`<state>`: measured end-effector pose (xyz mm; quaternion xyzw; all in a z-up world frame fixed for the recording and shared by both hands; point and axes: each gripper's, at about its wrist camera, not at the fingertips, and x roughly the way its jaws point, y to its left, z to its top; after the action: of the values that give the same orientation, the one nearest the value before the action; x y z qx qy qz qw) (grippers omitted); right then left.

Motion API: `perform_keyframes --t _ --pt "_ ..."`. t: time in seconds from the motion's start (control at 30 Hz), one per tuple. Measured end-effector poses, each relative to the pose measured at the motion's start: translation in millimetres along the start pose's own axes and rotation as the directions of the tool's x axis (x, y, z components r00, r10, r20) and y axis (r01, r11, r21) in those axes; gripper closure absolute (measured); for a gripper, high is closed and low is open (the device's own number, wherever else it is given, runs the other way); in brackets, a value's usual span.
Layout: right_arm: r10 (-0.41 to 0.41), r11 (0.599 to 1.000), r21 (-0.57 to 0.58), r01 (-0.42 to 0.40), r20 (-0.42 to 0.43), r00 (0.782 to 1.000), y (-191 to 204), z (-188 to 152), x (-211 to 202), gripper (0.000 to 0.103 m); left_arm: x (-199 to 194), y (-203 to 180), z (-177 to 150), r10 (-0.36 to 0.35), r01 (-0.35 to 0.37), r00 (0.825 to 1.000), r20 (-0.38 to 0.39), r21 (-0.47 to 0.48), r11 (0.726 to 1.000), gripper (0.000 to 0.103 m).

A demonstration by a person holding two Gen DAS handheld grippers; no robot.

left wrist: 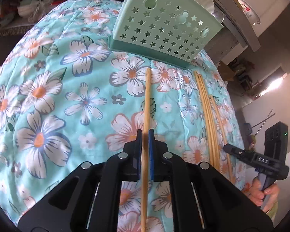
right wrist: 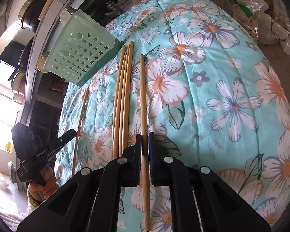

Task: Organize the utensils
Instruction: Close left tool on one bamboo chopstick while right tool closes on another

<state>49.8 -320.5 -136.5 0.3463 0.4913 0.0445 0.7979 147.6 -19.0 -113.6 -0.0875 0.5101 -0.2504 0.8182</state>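
Left tongs (left wrist: 145,133) clamp one chopstick (left wrist: 147,100); right tongs (right wrist: 145,137) pinch another chopstick (right wrist: 143,100). Both sticks aim at the green star-pierced holder (left wrist: 156,32), with a loose chopstick bundle (right wrist: 122,96) just before it on the floral quilt (right wrist: 222,96). Judgement: keep each grip firm, tip the sticks upright, and guide the ends over the holder's rim.

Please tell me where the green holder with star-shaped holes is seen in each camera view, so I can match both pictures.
Left wrist view: green holder at top centre, beyond the chopstick tips.
Right wrist view: green holder at upper left, left of the loose chopsticks.
Shared landmark: the floral quilt, on which the holder rests in both views.
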Motion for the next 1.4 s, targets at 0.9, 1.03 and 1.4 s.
perform_keyframes --t 0.9,1.03,1.4 --pt "-0.172 0.966 -0.189 0.175 0.034 0.985 30.5 77.8 38.6 0.071 54.3 -23.3 76.1 0.079 -0.06 0.989 -0.122 0.156 0.986 0.084" --pt "-0.188 0.957 -0.219 0.19 0.029 0.982 33.9 85.6 46.2 0.074 63.1 -24.8 81.0 0.088 -0.067 0.987 -0.132 0.16 0.985 0.084" --pt "-0.238 0.935 -0.262 0.238 0.035 0.971 38.7 95.3 56.3 0.09 81.0 -40.0 92.4 0.159 -0.133 0.979 -0.125 0.194 0.972 0.085"
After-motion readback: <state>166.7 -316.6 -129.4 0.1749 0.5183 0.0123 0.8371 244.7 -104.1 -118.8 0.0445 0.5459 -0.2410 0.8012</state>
